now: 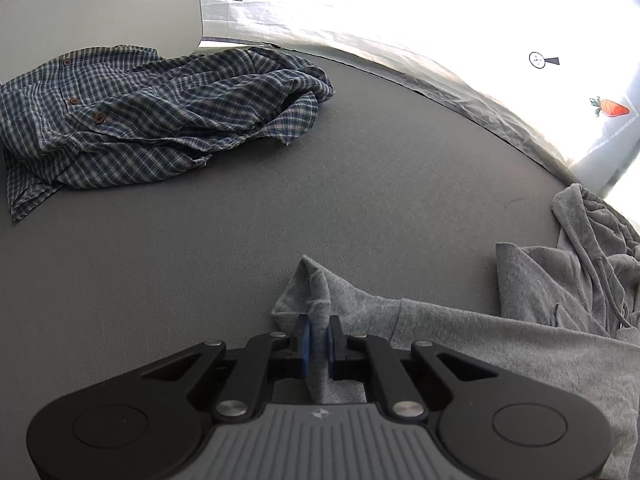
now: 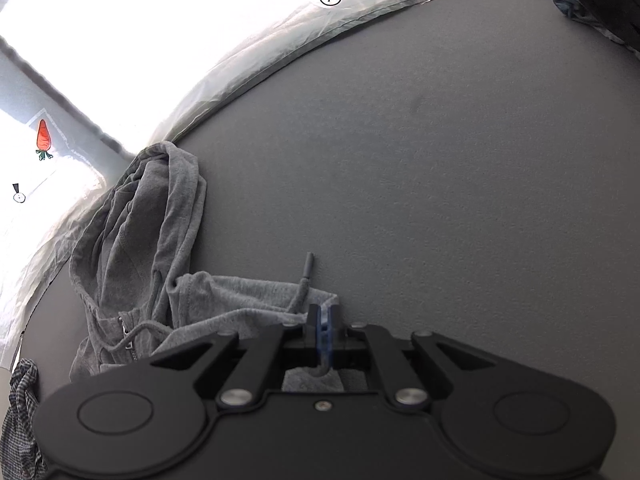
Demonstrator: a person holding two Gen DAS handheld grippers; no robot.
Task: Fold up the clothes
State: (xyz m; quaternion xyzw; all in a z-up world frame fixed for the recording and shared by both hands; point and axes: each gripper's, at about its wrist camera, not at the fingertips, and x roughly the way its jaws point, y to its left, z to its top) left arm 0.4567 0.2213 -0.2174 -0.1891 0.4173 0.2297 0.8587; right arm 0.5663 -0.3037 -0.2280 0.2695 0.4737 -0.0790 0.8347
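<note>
Hoodie (image 1: 500, 344), grey, spread on grey table (image 1: 360, 180), pinched at two points.
Left gripper (image 1: 318, 334) clamps a fabric fold; right gripper (image 2: 323, 326) closed on hem beside drawstring (image 2: 304, 280). Plaid shirt (image 1: 152, 116) heaped well apart.

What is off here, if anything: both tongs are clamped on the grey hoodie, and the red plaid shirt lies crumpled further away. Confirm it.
One error: the crumpled plaid button-up shirt is blue, not red, as the left wrist view shows. Both the left tongs and right tongs do clamp the grey cotton hoodie.
</note>
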